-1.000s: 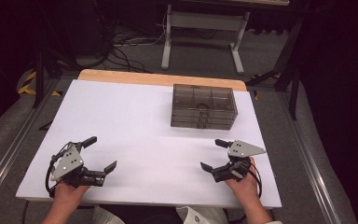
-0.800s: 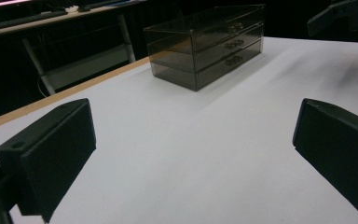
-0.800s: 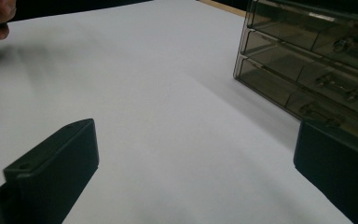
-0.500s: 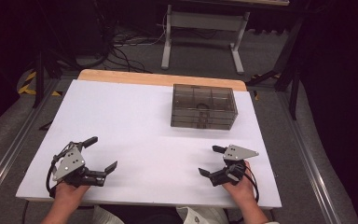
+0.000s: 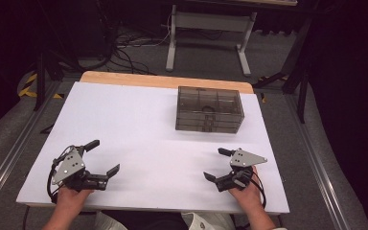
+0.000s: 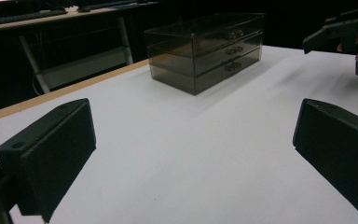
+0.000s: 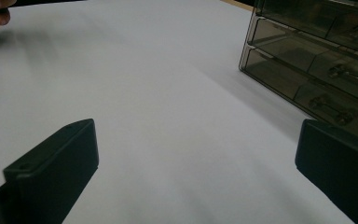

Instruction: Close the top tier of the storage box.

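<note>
No writing is legible. A smoky, translucent plastic drawer box [image 5: 210, 109], rectangular with three stacked tiers and small handles, sits on the far right part of the matte white table [image 5: 139, 120], which has a wooden far edge. The left gripper [image 5: 103, 155] and right gripper [image 5: 216, 164], both matte black, rest near, jaws spread wide, holding nothing.

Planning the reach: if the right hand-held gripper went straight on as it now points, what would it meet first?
Mostly bare white table; the right hand-held gripper would likely pass left of the smoky drawer box, though depth is unclear.
</note>
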`<move>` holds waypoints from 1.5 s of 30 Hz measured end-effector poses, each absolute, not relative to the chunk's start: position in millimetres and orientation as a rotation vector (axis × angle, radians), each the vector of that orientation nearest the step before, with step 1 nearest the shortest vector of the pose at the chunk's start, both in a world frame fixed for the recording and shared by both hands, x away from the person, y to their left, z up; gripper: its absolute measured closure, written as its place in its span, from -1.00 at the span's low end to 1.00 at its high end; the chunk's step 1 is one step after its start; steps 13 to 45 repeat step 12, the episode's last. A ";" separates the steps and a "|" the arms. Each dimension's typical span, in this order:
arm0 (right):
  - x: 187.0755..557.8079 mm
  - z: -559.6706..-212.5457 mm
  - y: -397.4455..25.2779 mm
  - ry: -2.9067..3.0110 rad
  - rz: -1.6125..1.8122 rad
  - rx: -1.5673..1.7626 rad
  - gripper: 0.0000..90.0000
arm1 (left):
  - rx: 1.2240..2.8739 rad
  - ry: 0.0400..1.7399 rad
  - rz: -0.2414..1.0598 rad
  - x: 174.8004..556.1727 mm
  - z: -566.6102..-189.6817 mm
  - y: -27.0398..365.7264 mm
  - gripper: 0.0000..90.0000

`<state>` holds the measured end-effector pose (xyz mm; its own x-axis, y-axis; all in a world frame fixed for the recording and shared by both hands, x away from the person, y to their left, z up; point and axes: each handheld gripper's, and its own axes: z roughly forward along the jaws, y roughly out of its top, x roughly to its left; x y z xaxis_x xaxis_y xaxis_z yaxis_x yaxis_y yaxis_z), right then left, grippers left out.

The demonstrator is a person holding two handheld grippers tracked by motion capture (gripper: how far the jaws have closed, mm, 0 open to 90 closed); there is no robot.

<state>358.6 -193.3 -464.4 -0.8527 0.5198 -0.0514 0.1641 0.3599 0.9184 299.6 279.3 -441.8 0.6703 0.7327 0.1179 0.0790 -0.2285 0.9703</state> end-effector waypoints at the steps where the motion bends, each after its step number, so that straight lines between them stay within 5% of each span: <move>1: 358.5 -464.3 -193.4 2.291 1.489 0.601 -1.00 | 1.717 0.662 0.694 299.8 -442.0 279.1 -1.00; 45: 357.9 -463.0 -195.1 2.270 1.483 0.601 -1.00 | 1.711 0.673 0.691 301.7 -443.5 280.1 -1.00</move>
